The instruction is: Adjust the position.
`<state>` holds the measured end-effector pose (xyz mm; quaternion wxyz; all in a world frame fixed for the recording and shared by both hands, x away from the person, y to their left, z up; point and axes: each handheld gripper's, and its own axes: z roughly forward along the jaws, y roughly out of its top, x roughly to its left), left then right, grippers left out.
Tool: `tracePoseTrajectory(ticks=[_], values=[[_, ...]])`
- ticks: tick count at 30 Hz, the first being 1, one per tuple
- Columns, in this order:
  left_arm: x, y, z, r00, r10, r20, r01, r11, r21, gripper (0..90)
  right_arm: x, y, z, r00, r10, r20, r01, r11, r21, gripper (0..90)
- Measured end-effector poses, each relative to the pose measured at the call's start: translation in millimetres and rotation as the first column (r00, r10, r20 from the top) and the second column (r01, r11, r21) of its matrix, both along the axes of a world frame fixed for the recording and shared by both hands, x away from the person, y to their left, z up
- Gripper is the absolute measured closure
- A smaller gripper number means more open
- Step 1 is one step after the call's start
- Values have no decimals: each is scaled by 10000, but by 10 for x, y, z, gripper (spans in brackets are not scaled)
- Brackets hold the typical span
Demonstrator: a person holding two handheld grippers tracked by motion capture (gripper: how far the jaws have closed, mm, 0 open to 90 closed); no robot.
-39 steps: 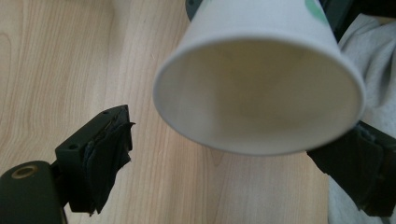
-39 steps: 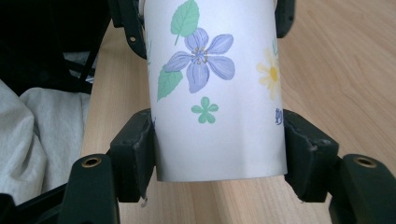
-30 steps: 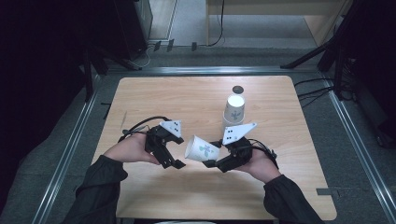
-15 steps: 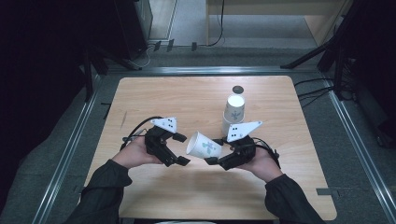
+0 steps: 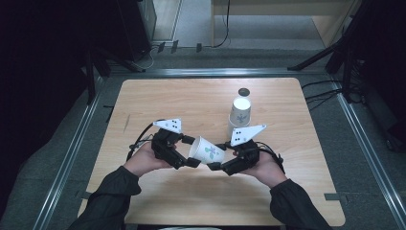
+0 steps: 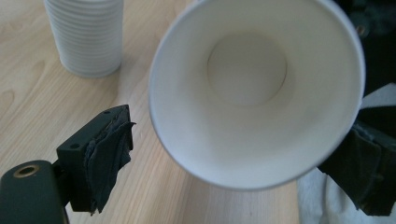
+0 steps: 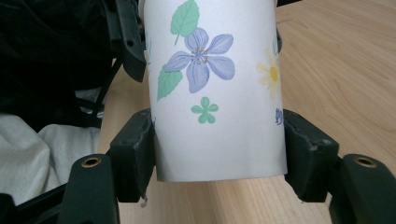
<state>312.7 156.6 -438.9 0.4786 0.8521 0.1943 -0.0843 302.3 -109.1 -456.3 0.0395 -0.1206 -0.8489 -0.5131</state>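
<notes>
Lab or recording studio: wooden table (image 5: 158,98) on metal-railed platform (image 5: 67,163), grey floor, cables (image 5: 325,93) far right, black stand legs (image 5: 318,57), dark equipment far left, cup stack (image 5: 240,112) on table.

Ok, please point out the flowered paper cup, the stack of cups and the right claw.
flowered paper cup (image 7: 212,93): right gripper view, its printed side wall.
stack of cups (image 5: 240,112): high view, its side wall.
right claw (image 7: 217,154): right gripper view, midway between its fingertips.
</notes>
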Motion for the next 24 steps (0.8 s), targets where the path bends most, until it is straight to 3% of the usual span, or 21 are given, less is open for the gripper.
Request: tracePoseTrajectory(ticks=[8,10,24], values=[[-10,-33,-2,9997,16,233,-15,10000,-52,89,1,36,-14,9999,80,-105,-80,10000,4,343],[-14,-36,-1,9997,-25,255,30,9998,-187,137,4,43,-18,9998,85,-153,-85,10000,22,343],[-25,-27,15,9992,-158,355,169,9994,-299,206,6,69,-35,9996,133,-254,-133,9999,3,344]])
